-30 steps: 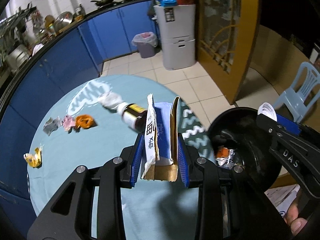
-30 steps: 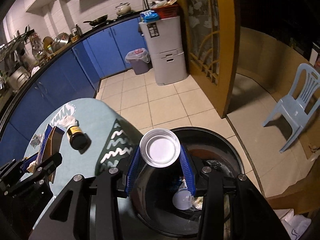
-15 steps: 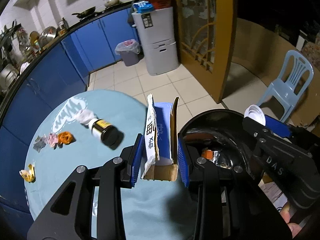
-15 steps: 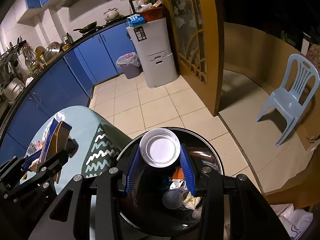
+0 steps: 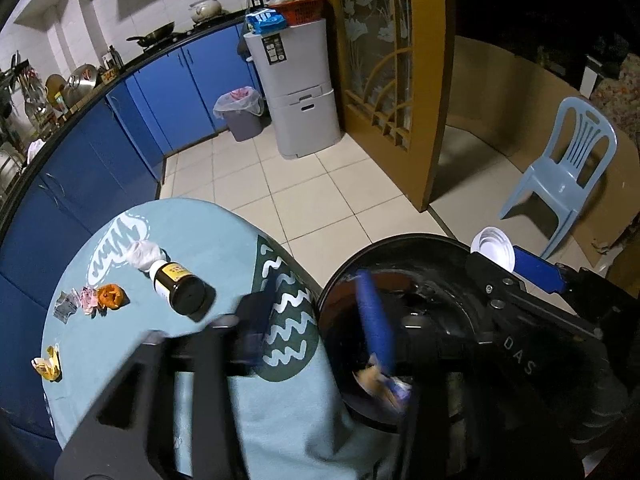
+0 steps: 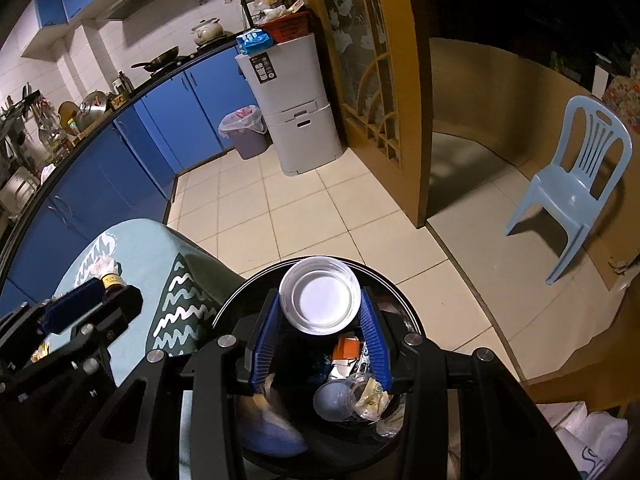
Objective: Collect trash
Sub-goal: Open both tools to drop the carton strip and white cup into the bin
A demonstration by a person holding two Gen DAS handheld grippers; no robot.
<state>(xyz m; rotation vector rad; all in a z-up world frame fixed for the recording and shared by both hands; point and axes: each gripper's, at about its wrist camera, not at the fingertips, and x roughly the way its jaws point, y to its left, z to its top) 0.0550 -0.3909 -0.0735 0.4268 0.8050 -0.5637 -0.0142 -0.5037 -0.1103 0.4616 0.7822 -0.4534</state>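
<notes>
Both wrist fisheyes look steeply down, close over the black bin (image 5: 400, 264) (image 6: 384, 280); both share it, the counter (image 5: 200, 240) (image 6: 160, 248) lower left, kitchen behind.

**Dim kitchen, bright wall, blurred fingers**

The tiled wall (image 5: 92, 28) is lit brightly from above, while the right side is lost in darkness. Straight lines are bent by fisheye distortion at the edges. The left gripper (image 5: 316, 320) is smeared by motion blur. A soft shadow is cast beneath the chair (image 6: 576, 184).
</notes>
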